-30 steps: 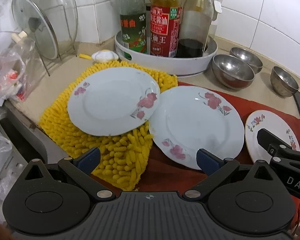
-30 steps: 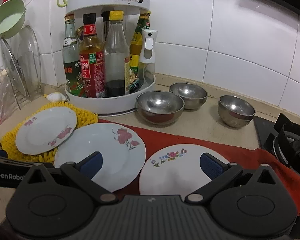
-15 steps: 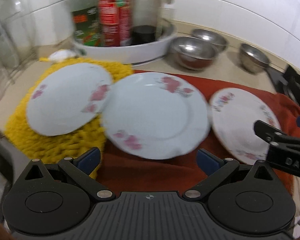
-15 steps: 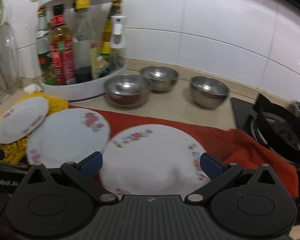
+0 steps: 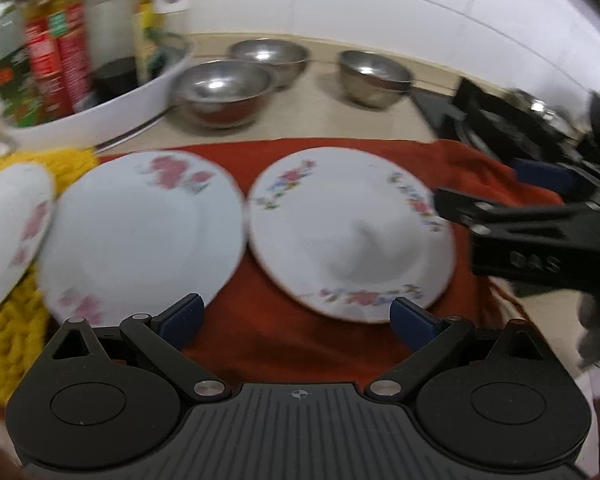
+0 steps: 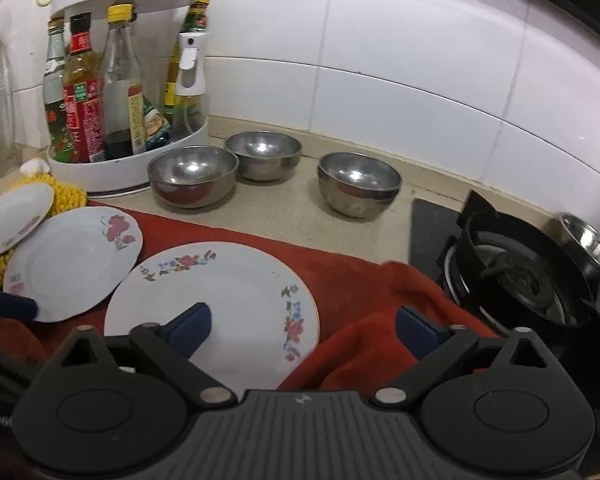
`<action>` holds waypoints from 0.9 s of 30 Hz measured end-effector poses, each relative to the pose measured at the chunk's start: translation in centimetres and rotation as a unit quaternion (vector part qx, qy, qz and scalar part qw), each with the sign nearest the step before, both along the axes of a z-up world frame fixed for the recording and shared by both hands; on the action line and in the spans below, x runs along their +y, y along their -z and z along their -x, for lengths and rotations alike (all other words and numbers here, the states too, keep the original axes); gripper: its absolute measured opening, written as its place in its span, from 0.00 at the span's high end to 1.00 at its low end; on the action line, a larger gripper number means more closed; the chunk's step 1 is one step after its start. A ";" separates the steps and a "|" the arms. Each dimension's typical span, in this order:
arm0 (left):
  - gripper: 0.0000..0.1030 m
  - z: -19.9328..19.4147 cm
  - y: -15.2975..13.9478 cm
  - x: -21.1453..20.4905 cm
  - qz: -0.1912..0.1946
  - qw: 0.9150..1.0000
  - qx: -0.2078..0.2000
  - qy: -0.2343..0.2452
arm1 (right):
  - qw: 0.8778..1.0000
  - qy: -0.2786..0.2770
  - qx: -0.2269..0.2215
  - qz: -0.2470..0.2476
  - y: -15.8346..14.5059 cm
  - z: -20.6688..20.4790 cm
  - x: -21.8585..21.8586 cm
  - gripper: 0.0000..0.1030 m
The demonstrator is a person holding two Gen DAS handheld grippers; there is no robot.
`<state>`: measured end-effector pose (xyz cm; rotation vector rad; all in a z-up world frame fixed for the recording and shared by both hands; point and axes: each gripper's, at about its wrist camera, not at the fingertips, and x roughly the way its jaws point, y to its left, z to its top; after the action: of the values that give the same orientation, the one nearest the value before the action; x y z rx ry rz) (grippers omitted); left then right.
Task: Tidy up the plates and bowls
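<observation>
My right tongs [image 6: 304, 326] are narrowing but gaping, straddling the small flowered plate's [image 6: 236, 292] right rim on the red cloth [image 6: 364, 288], gripping nothing. Left tongs [image 5: 296, 318] are hanging apart, empty, beside that plate.

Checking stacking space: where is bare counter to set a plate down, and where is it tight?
Free: the beige counter between the steel bowls and the red cloth, and right of the third bowl up to the stove. Crowded: the left, where plates overlap beside the bottle rack.
</observation>
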<state>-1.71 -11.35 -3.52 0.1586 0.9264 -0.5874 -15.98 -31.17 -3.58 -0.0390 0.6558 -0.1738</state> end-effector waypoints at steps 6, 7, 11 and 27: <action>0.09 -2.1 0.9 -0.5 0.059 0.995 0.061 0.043 | 0.999 -0.030 0.040 -0.008 0.9 -2.9 -0.8 0.34; 0.09 -2.1 1.0 -0.7 0.062 0.995 0.066 0.050 | 0.998 -0.030 0.047 -0.010 1.3 -3.3 -1.0 0.38; 0.10 -2.2 1.8 -1.7 0.043 0.995 0.073 0.060 | 0.994 -0.032 0.080 -0.068 2.8 -4.7 -2.5 0.50; 0.12 -2.2 2.2 -4.5 0.015 0.995 0.057 -0.075 | 0.975 -0.125 0.109 -0.147 4.9 -6.0 -7.1 0.68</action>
<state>0.48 -15.82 -5.71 0.0272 1.0303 -0.4745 -9.93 -38.30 -8.47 0.1448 0.8841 0.1748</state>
